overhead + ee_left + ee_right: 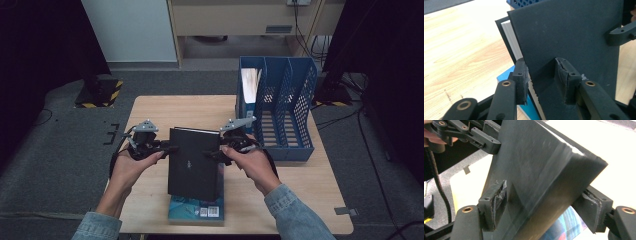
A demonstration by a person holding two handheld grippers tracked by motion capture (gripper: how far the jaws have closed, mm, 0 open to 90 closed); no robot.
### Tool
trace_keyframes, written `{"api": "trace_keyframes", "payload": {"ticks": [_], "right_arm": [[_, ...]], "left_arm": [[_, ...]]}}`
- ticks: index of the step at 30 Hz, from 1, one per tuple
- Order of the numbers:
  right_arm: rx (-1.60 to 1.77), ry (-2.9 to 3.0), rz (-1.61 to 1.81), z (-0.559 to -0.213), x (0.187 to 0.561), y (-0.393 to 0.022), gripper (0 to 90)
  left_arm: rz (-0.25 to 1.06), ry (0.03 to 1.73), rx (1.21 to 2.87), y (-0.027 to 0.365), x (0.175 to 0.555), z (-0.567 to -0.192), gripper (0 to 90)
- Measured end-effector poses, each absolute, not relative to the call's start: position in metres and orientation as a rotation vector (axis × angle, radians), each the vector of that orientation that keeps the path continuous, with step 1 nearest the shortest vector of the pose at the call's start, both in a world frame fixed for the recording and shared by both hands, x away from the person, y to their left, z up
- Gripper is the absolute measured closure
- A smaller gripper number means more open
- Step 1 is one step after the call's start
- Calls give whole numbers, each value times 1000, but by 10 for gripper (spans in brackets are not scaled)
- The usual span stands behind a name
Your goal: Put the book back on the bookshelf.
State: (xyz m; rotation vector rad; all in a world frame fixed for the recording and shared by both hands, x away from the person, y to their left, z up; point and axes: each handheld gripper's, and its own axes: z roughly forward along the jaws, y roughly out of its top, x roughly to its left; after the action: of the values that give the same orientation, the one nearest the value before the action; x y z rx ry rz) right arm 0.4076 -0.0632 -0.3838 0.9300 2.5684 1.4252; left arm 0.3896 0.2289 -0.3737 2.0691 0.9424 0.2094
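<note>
A black hardcover book (192, 162) is held tilted above the wooden table (165, 110), between both grippers. My left gripper (167, 148) clamps its left edge; in the left gripper view its pads (565, 82) sit on either side of the cover and the grey page block (511, 37). My right gripper (217, 152) clamps the spine side, with one pad (496, 200) pressed on the cover (536, 165) and the other under the far face. Under it a blue book (196, 210) lies flat near the table's front edge; a blue corner (506, 77) of it peeks out below.
A blue mesh file holder (290, 105) with upright slots stands at the table's right rear; its leftmost slot holds white-paged material (250, 82). Bare wood lies to the left of the books. Dark floor and stands surround the table.
</note>
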Motion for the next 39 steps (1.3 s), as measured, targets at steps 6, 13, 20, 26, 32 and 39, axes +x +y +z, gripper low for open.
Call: {"api": "trace_keyframes", "payload": {"ticks": [6, 13, 20, 26, 32, 39], "right_arm": [[944, 2578, 1425, -384, 412, -63, 301], [948, 2577, 1390, -381, 411, -62, 301], [941, 2583, 1370, -376, 421, -58, 310], [946, 2582, 1340, -367, 433, -51, 310], [971, 2574, 1320, -364, 445, -53, 312], [981, 2556, 1300, -361, 453, -54, 317]], "left_arm": [[220, 951, 2081, 227, 392, -372, 640], [264, 950, 2091, 223, 391, -369, 641], [245, 977, 2082, 227, 401, -367, 641], [233, 1003, 2067, 230, 414, -364, 641], [249, 992, 2082, 225, 428, -360, 642], [280, 984, 2092, 220, 435, -357, 644]]}}
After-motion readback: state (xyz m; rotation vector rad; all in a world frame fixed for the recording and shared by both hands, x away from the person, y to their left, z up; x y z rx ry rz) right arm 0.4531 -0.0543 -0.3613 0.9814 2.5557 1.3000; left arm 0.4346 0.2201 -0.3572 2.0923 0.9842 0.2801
